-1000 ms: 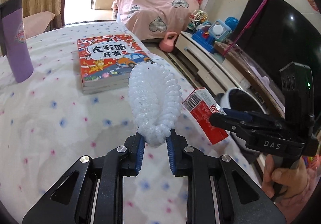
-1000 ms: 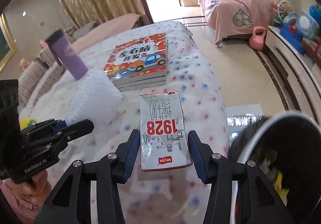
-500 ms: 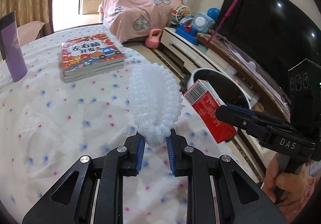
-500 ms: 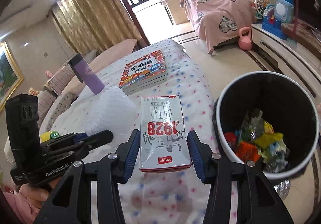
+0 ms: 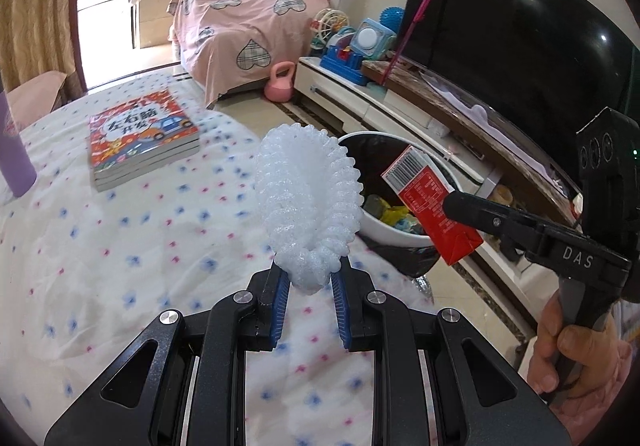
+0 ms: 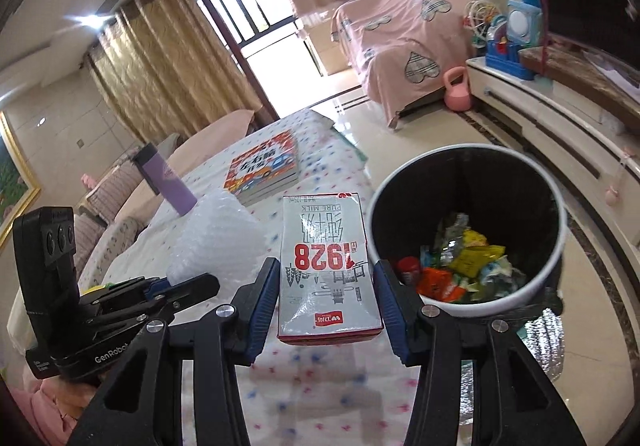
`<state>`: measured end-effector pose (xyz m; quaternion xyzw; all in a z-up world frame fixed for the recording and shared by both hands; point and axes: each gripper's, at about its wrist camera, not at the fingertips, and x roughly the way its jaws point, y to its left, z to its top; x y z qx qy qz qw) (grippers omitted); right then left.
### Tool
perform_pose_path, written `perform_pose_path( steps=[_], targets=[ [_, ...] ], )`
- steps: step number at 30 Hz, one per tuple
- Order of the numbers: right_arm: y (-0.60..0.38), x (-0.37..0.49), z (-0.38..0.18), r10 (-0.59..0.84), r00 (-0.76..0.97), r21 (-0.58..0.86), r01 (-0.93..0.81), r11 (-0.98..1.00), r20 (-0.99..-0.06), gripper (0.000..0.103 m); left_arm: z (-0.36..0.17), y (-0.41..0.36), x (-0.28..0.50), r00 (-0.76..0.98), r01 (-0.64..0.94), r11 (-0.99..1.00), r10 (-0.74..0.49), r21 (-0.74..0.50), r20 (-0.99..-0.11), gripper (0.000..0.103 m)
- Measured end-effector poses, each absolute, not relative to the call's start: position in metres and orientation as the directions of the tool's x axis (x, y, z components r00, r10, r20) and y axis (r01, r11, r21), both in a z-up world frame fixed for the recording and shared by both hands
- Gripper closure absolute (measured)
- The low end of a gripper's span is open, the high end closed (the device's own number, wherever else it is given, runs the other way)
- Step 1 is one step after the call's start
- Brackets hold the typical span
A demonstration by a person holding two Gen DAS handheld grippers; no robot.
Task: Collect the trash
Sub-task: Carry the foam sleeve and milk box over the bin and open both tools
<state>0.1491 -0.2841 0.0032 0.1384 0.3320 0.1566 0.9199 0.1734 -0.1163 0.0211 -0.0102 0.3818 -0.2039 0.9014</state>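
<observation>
The left gripper (image 5: 307,292) pinches the foam net (image 5: 308,202), while the right gripper (image 6: 327,300) clamps the milk carton (image 6: 327,266) beside the bin (image 6: 520,292).

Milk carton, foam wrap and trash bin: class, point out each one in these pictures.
milk carton (image 6: 329,266), right wrist view, on its printed front face.
foam wrap (image 5: 308,190), left wrist view, on its ribbed middle.
trash bin (image 6: 562,242), right wrist view, on its white rim.

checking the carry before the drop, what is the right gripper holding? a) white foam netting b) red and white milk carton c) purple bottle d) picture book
b: the right gripper has its blue pads on either side of the milk carton, lifted beside the trash bin; the foam netting sits in the left gripper.
</observation>
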Motion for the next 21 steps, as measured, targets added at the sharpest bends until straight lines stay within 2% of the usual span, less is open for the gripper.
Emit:
perform_pose_path(
  steps=[21],
  targets=[
    [-0.345,0.153,0.008,0.293,0.777,0.356,-0.096,0.930,-0.557,0.054,0.027,-0.174,0.191,0.596,0.440,0.888,-0.398,-0.131,-0.698,0.084]
  ],
)
